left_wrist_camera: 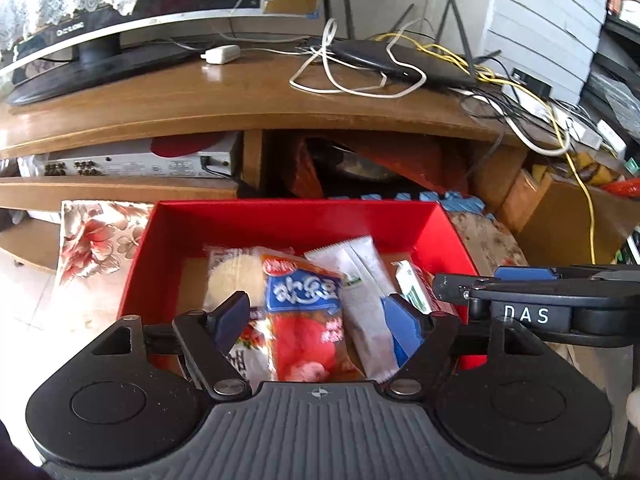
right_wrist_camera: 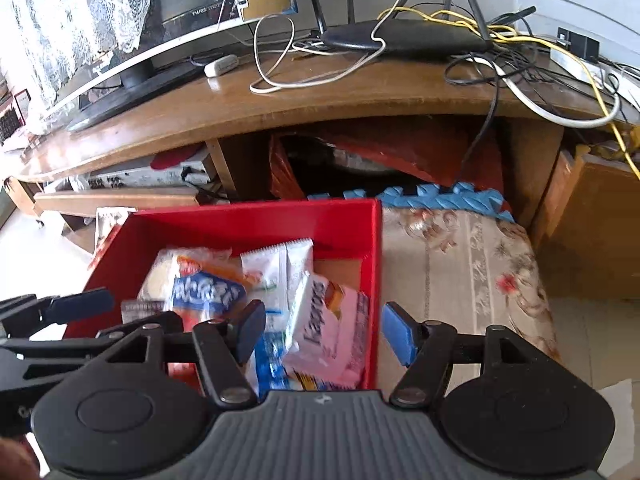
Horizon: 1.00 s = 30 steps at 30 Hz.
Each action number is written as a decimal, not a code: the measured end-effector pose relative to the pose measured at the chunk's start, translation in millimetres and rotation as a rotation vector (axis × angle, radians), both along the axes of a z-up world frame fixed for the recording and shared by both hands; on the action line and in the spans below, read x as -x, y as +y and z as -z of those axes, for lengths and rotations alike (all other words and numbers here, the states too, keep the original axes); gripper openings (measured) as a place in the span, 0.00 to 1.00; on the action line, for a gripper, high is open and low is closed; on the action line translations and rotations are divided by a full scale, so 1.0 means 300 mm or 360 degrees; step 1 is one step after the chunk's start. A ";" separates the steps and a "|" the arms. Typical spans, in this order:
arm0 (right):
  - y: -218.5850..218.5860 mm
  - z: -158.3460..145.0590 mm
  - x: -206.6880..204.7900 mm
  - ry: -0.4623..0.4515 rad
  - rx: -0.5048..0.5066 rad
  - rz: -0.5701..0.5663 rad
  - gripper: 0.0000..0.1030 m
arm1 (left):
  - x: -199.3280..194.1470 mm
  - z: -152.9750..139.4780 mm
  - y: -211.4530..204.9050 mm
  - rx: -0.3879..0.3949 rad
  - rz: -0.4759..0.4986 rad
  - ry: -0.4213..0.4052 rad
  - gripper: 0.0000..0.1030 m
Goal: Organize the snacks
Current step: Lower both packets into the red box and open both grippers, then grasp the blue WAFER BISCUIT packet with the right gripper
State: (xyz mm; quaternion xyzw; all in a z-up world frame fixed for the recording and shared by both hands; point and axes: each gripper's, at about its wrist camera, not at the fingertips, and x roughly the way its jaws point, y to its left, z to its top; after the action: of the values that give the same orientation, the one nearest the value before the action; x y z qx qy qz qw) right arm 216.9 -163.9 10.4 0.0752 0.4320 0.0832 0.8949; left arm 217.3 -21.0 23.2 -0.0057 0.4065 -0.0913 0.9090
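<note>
Left gripper (left_wrist_camera: 320, 320) above red box (left_wrist_camera: 296, 220), fingers (left_wrist_camera: 232, 316) released, nothing pinched; crinkly red-and-blue snack packet (left_wrist_camera: 308, 316) lying flat directly below the gap, touching neither pad. Matte white sachet (left_wrist_camera: 360, 300) with serrated top edge just beside it, partly under the blue pad. Clear wrapper with pale round cake (left_wrist_camera: 232, 276) behind the dark pad. Right gripper (right_wrist_camera: 324, 330) also over the box, fingers (right_wrist_camera: 250, 330) parted and empty, straddling the box's right wall; glossy white-and-pink pouch (right_wrist_camera: 328, 332) below, inside that wall. Box: rigid, smooth card, rectangular, brown floor. Resting on floral fabric cushion (right_wrist_camera: 460, 260) with blue foam mat (right_wrist_camera: 444, 200) behind. Curved wooden bench (left_wrist_camera: 240, 100) beyond, carrying black router (left_wrist_camera: 400, 64) and tangled cables.
</note>
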 end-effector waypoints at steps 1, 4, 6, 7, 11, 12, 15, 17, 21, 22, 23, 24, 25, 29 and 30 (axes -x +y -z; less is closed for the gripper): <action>-0.006 0.002 0.013 0.0009 0.0007 -0.0002 0.60 | 0.008 0.002 -0.005 -0.0001 0.0011 0.0004 0.78; -0.026 0.013 0.061 0.0044 0.0029 -0.0006 0.60 | 0.028 0.009 -0.022 -0.0002 0.0049 0.0023 0.78; -0.042 0.022 0.097 0.0066 0.0036 -0.0004 0.61 | 0.045 0.013 -0.035 0.0007 0.0080 0.0042 0.78; -0.051 0.027 0.115 0.0080 0.0038 -0.0002 0.61 | 0.055 0.015 -0.042 0.0008 0.0097 0.0048 0.78; -0.090 0.049 0.169 0.0138 0.0035 0.0013 0.61 | 0.099 0.026 -0.070 -0.0006 0.0173 0.0071 0.79; -0.100 0.058 0.181 0.0159 0.0030 0.0013 0.61 | 0.111 0.032 -0.077 -0.0009 0.0196 0.0085 0.79; -0.118 0.085 0.210 0.0216 0.0011 -0.0019 0.61 | 0.138 0.052 -0.090 -0.0018 0.0256 0.0125 0.80; -0.124 0.105 0.220 0.0254 -0.0005 -0.0058 0.61 | 0.151 0.065 -0.091 -0.0020 0.0279 0.0153 0.80; -0.117 0.147 0.207 0.0344 -0.0042 -0.0148 0.61 | 0.165 0.086 -0.082 -0.0011 0.0292 0.0200 0.80; -0.112 0.154 0.205 0.0356 -0.0042 -0.0162 0.61 | 0.166 0.087 -0.082 -0.0008 0.0293 0.0207 0.81; -0.103 0.159 0.201 0.0370 -0.0036 -0.0183 0.61 | 0.167 0.090 -0.079 -0.0003 0.0294 0.0215 0.81; -0.095 0.163 0.199 0.0378 -0.0029 -0.0204 0.62 | 0.168 0.092 -0.077 0.0001 0.0299 0.0222 0.81; -0.088 0.166 0.196 0.0379 -0.0024 -0.0218 0.63 | 0.168 0.094 -0.076 0.0005 0.0304 0.0227 0.81; -0.076 0.161 0.184 0.0373 -0.0007 -0.0265 0.65 | 0.167 0.100 -0.072 0.0022 0.0321 0.0249 0.81; -0.074 0.155 0.181 0.0365 -0.0013 -0.0291 0.66 | 0.167 0.100 -0.072 0.0025 0.0325 0.0251 0.81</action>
State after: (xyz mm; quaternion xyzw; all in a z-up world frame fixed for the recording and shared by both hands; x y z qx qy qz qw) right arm 162.6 -186.2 -36.0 0.0481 0.5362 0.1569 0.8280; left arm 167.2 -42.6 -6.9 0.0213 0.4746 -0.1860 0.8601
